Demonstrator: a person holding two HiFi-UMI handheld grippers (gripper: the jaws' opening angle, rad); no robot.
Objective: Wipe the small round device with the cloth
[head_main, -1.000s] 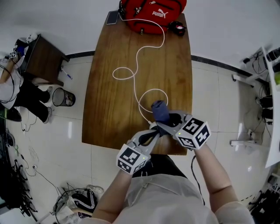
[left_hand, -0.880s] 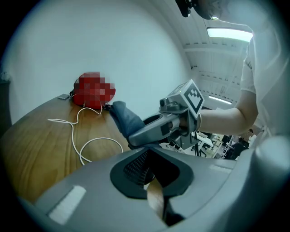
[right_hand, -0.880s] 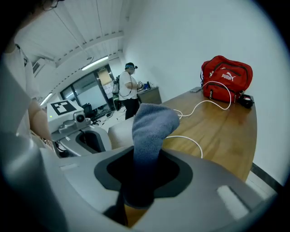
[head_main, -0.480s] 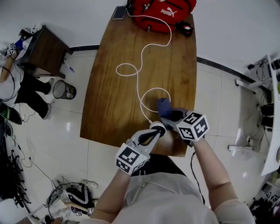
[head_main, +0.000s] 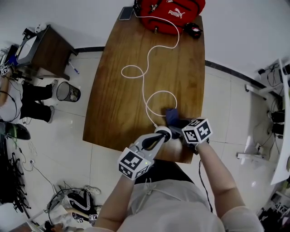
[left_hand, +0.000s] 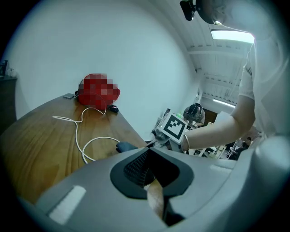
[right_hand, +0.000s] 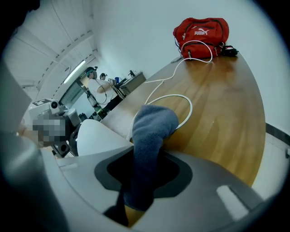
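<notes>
In the head view my left gripper (head_main: 159, 136) is shut on the small round white device (head_main: 163, 132), just above the wooden table's (head_main: 122, 108) near edge. A white cable (head_main: 146, 72) runs up to the device. The right gripper (head_main: 177, 123) is shut on a blue-grey cloth (head_main: 171, 116), right of the device and close to it. From the right gripper view the cloth (right_hand: 152, 127) hangs out of the jaws, with the white device (right_hand: 97, 138) beside its left side. The left gripper view shows shut jaws (left_hand: 152, 181); there the device is hidden.
A red backpack (head_main: 170, 13), a phone (head_main: 126, 12) and a small black object (head_main: 195, 29) lie at the table's far end. The cable loops down the table's middle. On the floor to the left stand a bin (head_main: 65, 92) and a dark side table (head_main: 43, 50), with a seated person (head_main: 18, 104).
The right gripper has come down towards the table with the cloth, which now sits lower beside the device. The left gripper has stayed put with the device.
</notes>
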